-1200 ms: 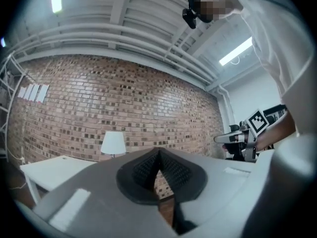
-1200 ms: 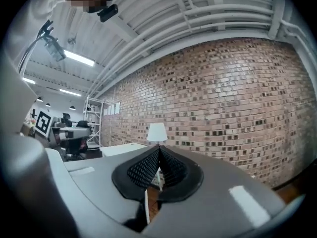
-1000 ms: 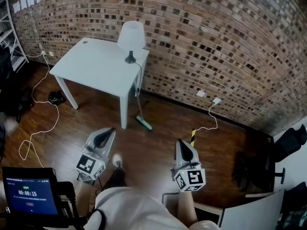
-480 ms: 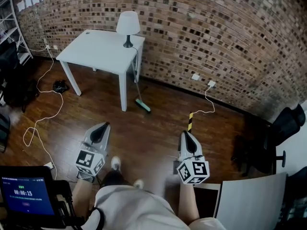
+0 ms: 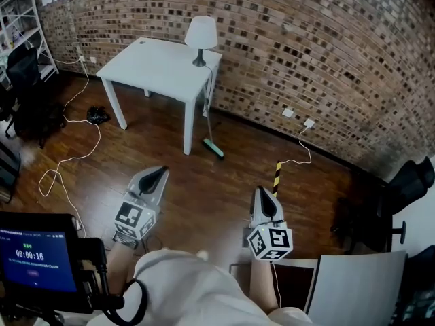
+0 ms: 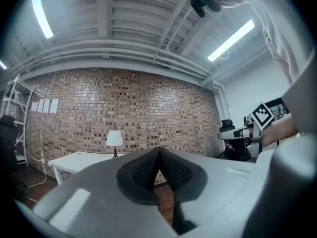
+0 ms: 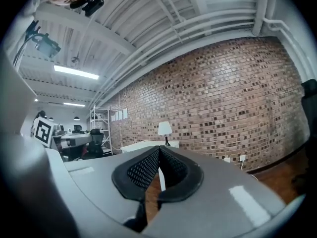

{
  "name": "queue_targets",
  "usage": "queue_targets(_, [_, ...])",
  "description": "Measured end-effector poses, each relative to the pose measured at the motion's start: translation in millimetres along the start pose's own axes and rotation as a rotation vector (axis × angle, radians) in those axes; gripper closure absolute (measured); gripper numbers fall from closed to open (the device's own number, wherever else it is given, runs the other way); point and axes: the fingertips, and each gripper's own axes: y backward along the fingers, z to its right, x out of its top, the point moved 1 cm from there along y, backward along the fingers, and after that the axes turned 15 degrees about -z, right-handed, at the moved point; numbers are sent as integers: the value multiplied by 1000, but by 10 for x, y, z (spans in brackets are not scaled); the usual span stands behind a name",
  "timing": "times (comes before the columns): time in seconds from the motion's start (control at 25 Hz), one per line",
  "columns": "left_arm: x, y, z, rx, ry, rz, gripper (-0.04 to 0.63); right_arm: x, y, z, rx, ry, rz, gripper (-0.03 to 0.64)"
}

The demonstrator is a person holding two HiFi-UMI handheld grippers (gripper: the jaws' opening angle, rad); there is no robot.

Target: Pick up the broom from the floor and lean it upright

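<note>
Since the broom already leans against the bench well ahead of them, left gripper and right gripper hang clenched and empty, apparently with nothing left to grasp.

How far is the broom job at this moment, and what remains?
Done, it seems: the green-headed broom stands upright, leaning by the corner of the white square table, head on the wooden floor. In hand: nothing; the left gripper and the right gripper are both shut, empty, and apart from it. Left: nothing visible.
</note>
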Motion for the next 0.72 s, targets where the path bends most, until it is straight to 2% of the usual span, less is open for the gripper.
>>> queue_targets(0.36, [-54, 12, -141, 0, 4, 24, 595, -65, -127, -224, -23, 71, -45, 604])
queue_targets(0.72, [-71, -50, -160, -19, -7, 17, 595, 11, -208, -252, -24, 71, -52, 606])
